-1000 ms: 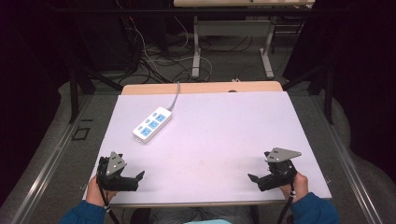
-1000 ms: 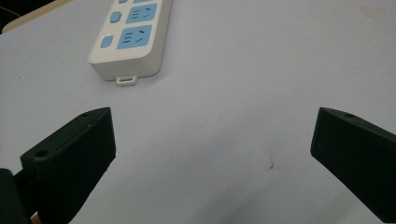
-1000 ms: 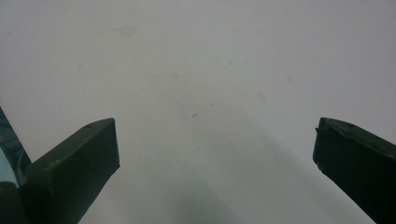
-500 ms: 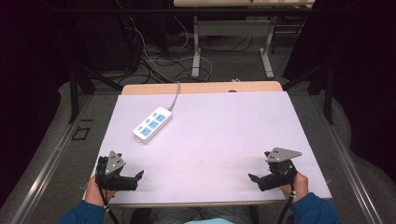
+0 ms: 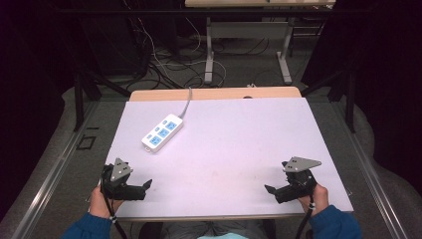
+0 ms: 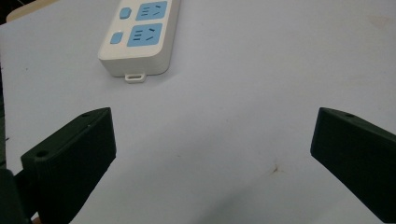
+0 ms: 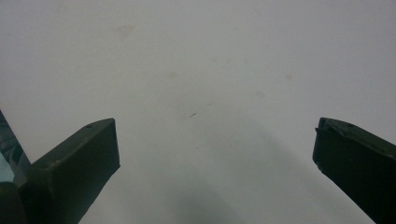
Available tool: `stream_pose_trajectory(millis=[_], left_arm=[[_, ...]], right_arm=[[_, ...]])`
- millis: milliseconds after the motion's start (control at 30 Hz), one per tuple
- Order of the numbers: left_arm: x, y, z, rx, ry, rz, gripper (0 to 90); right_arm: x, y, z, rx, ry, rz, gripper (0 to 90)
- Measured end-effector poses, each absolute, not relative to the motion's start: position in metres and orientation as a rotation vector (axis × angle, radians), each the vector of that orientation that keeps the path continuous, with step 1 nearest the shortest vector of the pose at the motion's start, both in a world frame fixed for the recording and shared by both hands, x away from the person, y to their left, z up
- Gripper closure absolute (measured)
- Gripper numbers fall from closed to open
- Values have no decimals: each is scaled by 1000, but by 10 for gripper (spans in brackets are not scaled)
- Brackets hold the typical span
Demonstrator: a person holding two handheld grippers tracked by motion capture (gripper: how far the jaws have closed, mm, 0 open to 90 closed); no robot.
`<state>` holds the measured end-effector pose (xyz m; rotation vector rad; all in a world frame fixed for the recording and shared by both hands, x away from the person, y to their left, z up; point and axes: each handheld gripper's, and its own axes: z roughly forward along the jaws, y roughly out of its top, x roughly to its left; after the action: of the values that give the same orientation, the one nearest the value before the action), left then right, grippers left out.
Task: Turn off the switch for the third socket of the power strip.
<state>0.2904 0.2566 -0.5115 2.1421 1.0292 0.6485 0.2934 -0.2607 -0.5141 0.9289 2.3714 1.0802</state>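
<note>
A white power strip (image 5: 161, 133), rigid, light and smooth-cased by the look of it, lies at the table's (image 5: 239, 149) far left, best pinched across its narrow sides, as the left gripper (image 5: 142, 189) and right gripper (image 5: 272, 191) rest wide-jawed and empty at the near edge.

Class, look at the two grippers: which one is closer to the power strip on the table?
The left gripper: the power strip lies on its half of the table, just ahead of its open jaws. The right gripper sits at the opposite corner.
</note>
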Motion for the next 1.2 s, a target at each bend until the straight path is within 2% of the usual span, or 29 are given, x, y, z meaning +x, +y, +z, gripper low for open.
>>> stream_pose_trajectory(millis=[1200], left_arm=[[316,257,-500,2104,1088,713,0]], right_arm=[[296,-260,-515,920,2382,1060,6]])
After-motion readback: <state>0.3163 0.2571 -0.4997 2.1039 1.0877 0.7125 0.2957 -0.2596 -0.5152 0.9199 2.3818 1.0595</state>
